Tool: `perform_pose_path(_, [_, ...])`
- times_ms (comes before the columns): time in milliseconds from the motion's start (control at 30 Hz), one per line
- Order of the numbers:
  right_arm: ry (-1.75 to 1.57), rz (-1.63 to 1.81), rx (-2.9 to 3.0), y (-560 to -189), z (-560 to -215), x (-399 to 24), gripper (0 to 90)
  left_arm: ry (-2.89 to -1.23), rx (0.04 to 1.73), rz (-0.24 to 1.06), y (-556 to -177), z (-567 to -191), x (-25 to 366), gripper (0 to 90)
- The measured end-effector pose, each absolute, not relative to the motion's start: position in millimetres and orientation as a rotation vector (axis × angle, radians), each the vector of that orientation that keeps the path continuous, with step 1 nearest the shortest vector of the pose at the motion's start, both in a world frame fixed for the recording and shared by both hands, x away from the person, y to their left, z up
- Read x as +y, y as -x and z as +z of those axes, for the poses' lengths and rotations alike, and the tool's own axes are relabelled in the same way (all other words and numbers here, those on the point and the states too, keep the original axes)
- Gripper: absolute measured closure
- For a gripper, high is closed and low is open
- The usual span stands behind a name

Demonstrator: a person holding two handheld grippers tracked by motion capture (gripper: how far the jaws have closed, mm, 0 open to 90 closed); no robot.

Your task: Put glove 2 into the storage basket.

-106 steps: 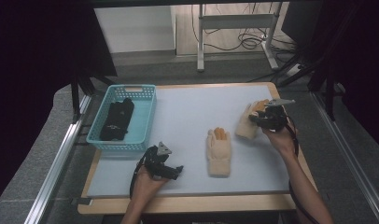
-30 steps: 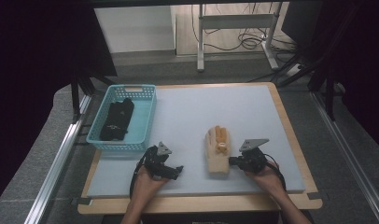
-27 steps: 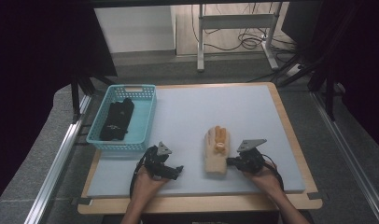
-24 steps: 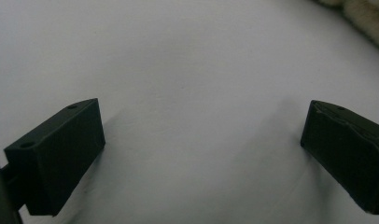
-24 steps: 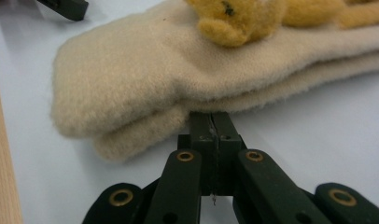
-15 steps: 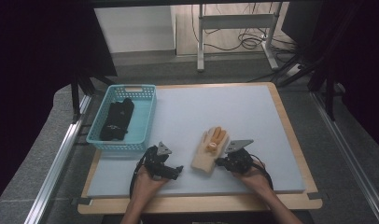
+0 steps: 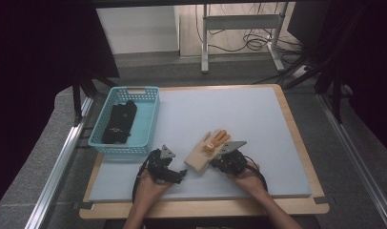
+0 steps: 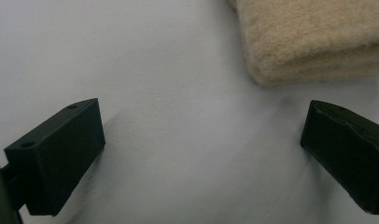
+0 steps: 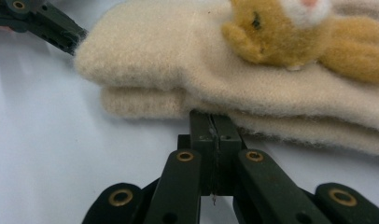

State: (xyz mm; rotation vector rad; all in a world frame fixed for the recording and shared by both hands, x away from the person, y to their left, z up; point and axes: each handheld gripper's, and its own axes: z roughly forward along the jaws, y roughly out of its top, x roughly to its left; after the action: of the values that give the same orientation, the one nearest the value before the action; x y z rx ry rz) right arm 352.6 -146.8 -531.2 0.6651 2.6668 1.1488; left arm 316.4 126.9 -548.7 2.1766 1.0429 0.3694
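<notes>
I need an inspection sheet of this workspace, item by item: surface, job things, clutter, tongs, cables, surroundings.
Surface: pale blue mat on a wooden board, bare around the work.
Job's things: two cream gloves, stacked, orange animal figure on top; lying slanted near the front.
Clutter: blue basket at left, black gloves inside.
Tongs: left tongs open, resting before the stack's end; right tongs shut, tips against the lower glove's edge.
Cables: black loops trail from both tongs; more on the floor behind.
Surroundings: metal frame beyond the table, dark sides.

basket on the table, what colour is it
Light blue basket; the high view shows it best.
</notes>
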Motion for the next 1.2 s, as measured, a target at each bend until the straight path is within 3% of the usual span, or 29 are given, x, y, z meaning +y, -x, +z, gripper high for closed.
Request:
perform_pose_path(333, [-0.697, 1.149, 2.614, -351.5, -522.0, -169.3, 81.6, -2.177, 1.043, 0.371, -316.3, -548.7, 126.9, 0.0])
perform_pose_path(500, [-0.753, 1.157, 2.567, -353.2, -517.1, -187.6, 74.0, -2.177, 1.043, 0.371, -316.3, -548.7, 126.8, 0.0])
perform_pose_path(967, [-0.938, 1.097, 2.403, -358.2, -515.0, -240.7, 37.0, -2.18, 1.045, 0.366, -316.7, -548.6, 126.9, 0.1])
perform_pose_path(1200, [-1.028, 1.044, 2.342, -360.0, -521.1, -265.2, 26.1, -2.179, 1.045, 0.366, -316.8, -548.6, 127.0, 0.1])
